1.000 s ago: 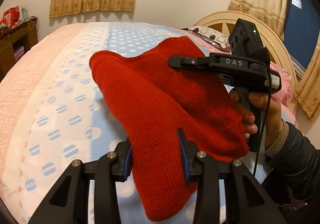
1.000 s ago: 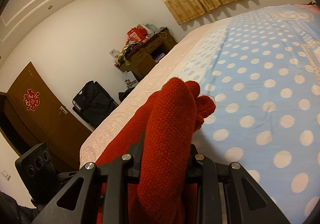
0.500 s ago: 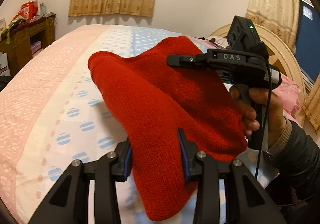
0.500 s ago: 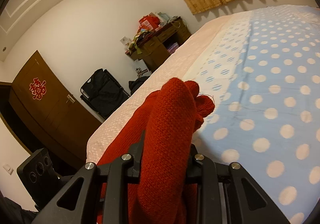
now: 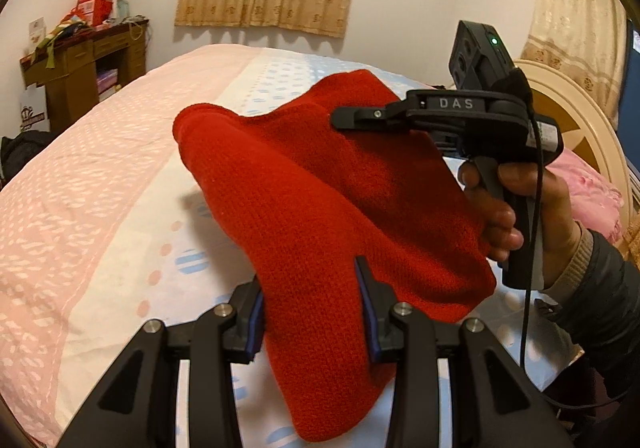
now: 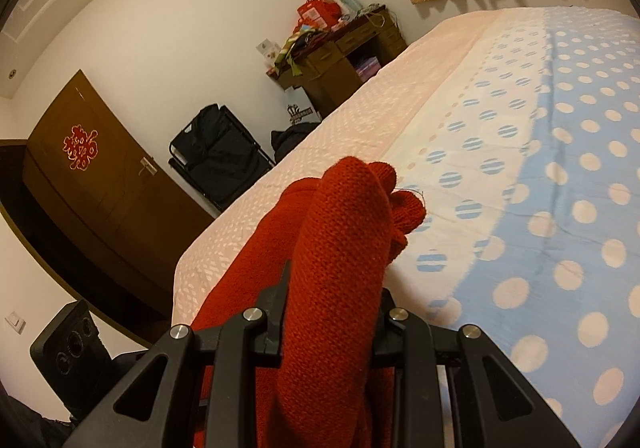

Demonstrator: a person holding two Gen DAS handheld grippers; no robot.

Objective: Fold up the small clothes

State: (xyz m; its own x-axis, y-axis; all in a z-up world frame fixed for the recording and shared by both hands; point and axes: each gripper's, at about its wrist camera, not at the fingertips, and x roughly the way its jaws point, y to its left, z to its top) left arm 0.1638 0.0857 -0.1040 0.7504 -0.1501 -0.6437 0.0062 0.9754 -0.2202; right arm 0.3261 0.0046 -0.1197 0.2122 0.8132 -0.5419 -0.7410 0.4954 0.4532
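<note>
Red knit (image 5: pixel 320 200) is held up over the bed (image 5: pixel 100 208), pinched at one edge by the left gripper (image 5: pixel 310 312) and at another by the right gripper (image 6: pixel 332 312). Soft, light and limp, it is judged to sag between grips; corners are best held.

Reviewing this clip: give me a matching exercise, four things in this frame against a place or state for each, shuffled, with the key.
1. red knit garment
2. wooden desk
3. pink pillow
4. brown door

A. by the cream headboard
B. bears a red paper emblem
C. clamped in both grippers above the bed
D. cluttered, against the wall beside the bed

Pairs: 1-C, 2-D, 3-A, 4-B
</note>
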